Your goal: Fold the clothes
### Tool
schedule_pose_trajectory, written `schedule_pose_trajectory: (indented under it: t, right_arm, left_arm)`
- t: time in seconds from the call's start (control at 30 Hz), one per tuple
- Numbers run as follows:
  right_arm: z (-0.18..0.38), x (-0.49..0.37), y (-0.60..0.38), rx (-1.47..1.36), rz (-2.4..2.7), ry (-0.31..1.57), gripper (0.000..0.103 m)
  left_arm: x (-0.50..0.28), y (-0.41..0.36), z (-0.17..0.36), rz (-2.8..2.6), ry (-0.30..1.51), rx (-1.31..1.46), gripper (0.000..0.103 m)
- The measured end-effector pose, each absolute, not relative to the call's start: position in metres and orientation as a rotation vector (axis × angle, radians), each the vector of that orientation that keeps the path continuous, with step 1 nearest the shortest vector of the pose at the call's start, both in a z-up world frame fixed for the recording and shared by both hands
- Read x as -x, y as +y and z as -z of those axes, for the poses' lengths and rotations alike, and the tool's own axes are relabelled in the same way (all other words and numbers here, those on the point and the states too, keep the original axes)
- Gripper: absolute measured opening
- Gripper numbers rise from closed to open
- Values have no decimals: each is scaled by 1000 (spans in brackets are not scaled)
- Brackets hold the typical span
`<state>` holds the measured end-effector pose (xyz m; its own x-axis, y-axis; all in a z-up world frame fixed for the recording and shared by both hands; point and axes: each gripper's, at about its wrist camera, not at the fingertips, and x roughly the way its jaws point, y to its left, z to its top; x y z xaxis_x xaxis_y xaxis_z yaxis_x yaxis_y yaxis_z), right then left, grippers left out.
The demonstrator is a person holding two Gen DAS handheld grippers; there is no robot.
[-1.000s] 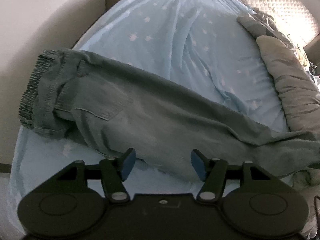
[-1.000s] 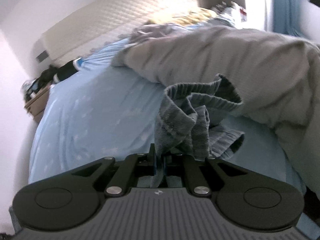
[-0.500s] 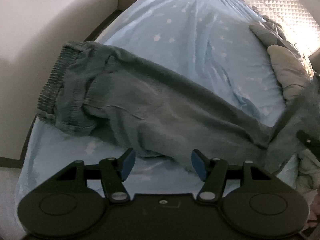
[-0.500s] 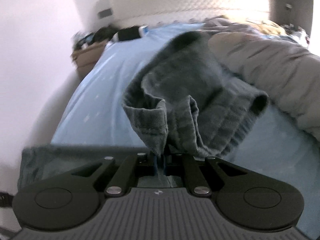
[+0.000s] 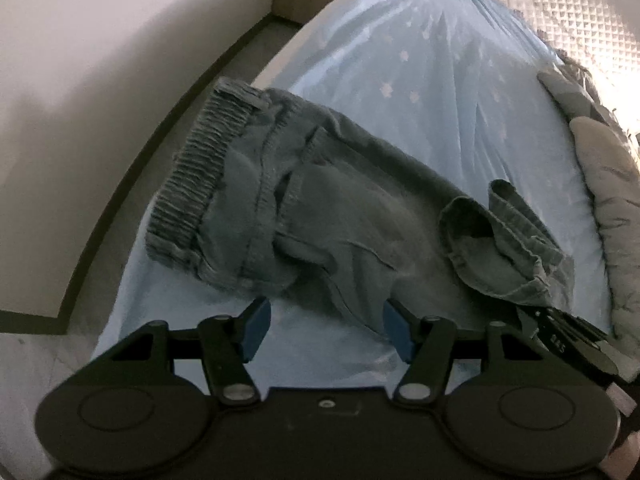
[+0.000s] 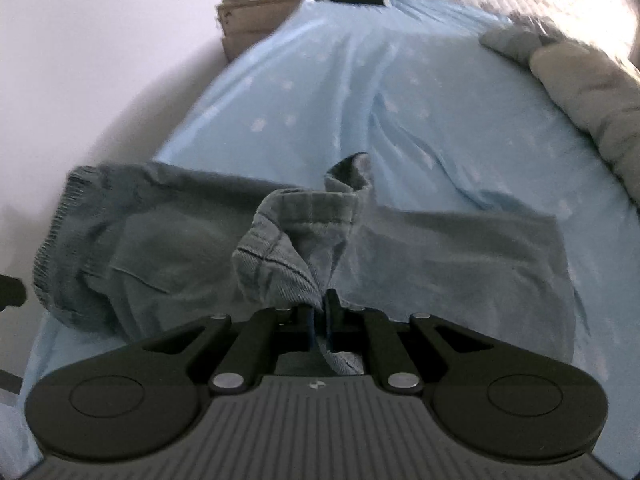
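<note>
A: Where are the trousers [image 5: 340,216]?
B: On the light-blue star-print sheet [image 5: 432,80], elastic waistband [image 5: 192,172] toward the bed's wall-side edge, leg cuffs [image 6: 296,240] doubled back over the thighs.
A: Grippers?
B: Right gripper [image 6: 319,320] clamped tight on the cuffs. Left gripper [image 5: 326,326] approx. half open, nothing between its pads, just short of the cloth, I think. Grey duvet [image 5: 608,184] beside.

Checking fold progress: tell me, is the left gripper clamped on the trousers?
No, the left gripper stands open, empty, above the trousers.
</note>
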<state>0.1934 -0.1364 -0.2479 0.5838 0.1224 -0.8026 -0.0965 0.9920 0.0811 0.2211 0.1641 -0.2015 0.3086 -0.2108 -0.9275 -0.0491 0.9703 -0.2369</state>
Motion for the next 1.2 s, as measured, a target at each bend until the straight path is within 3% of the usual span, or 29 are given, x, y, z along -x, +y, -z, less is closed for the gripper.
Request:
schedule_pose_trajectory:
  t: [0.27, 0.3, 0.37, 0.47, 0.8, 1.2]
  right_arm:
    - [289, -189, -123, 86, -176, 1077, 8]
    - [290, -189, -124, 84, -177, 1080, 12]
    - [284, -185, -129, 43, -180, 1078, 33]
    - [274, -172, -138, 10, -176, 1055, 45]
    - [256, -137, -237, -146, 14, 1020, 46]
    - [302, -154, -352, -395, 38, 1079, 47]
  left_arm:
    - [-228, 158, 212, 156, 1277, 225, 59]
    - [-229, 155, 213, 166, 1279, 223, 59]
    - [-231, 144, 215, 187, 1281, 212, 59]
    - [-234, 124, 217, 223, 1287, 204, 59]
    - [-238, 31, 212, 348, 1226, 197, 64]
    - [-250, -44, 245, 254, 1269, -46, 64]
